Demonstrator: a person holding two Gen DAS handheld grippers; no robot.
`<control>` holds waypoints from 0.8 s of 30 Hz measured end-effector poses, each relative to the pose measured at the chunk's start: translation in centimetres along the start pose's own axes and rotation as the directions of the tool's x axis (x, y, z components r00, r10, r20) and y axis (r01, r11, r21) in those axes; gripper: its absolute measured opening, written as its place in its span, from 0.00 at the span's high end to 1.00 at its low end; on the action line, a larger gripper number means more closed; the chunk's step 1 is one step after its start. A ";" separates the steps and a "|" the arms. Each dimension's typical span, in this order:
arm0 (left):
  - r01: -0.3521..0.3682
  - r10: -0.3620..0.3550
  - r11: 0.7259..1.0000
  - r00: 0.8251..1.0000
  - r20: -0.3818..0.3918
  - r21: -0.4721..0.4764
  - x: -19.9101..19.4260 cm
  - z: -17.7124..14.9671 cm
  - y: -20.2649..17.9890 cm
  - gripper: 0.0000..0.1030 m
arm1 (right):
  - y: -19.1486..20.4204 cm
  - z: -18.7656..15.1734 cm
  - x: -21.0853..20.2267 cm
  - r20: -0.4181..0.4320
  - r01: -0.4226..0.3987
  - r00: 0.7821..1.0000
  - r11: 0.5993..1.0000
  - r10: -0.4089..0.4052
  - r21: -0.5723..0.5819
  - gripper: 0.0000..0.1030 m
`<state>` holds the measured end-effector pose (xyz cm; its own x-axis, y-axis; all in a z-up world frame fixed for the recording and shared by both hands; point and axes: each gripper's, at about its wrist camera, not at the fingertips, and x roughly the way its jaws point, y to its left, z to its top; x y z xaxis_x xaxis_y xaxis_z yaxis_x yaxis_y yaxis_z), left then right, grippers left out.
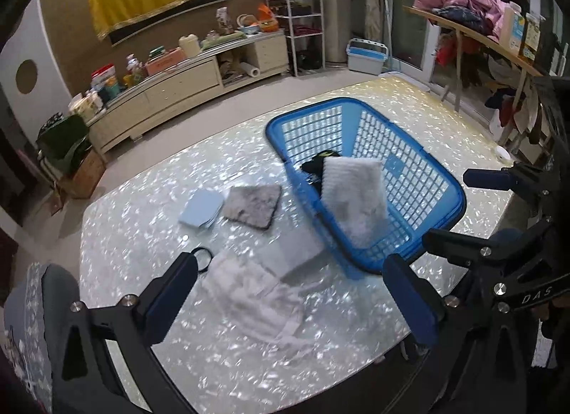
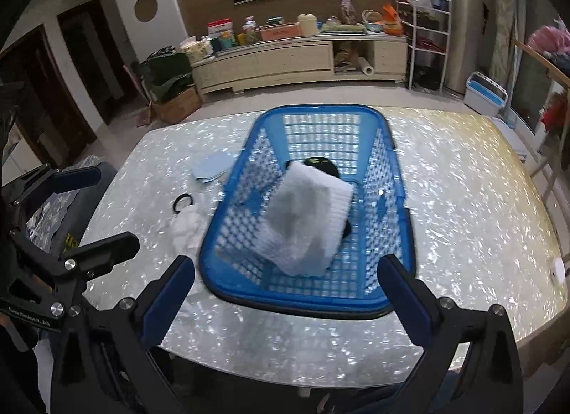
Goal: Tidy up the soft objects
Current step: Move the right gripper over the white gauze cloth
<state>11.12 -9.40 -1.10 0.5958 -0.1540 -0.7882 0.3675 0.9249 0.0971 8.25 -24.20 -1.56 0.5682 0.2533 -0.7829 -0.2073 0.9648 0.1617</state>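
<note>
White towel in basket, both jaws empty

The white towel lies in the blue basket at 12 o'clock from the right gripper; left gripper and right both stand wide open, holding nothing; more cloths, e.g. a grey one, wait on the tabletop at 10 o'clock, prob. next to collect.

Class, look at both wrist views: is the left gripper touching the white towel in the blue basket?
Apart. The left wrist view shows the left gripper open and empty, with table between it and the white towel in the blue basket.
</note>
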 end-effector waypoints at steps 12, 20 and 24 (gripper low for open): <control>-0.038 0.037 0.994 0.999 -0.011 -0.101 -2.0 -4.4 5.6 0.00 | 5.0 0.8 2.6 -0.043 -0.053 0.998 0.991 0.048 -0.125 0.00; -0.055 0.047 0.982 0.998 -0.047 -0.179 -1.9 -7.3 9.1 0.00 | 8.2 0.8 5.3 -0.099 -0.085 0.993 0.977 0.066 -0.196 0.00; -0.062 0.050 0.977 0.996 -0.068 -0.203 -1.6 -8.8 10.5 0.00 | 9.9 0.8 6.9 -0.123 -0.095 0.990 0.970 0.069 -0.222 0.00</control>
<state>7.80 3.58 -4.18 0.5634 -0.0839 -0.8219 0.1771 0.9840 0.0209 10.81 -12.80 -4.87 0.4501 0.3087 -0.8379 -0.4324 0.8963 0.0979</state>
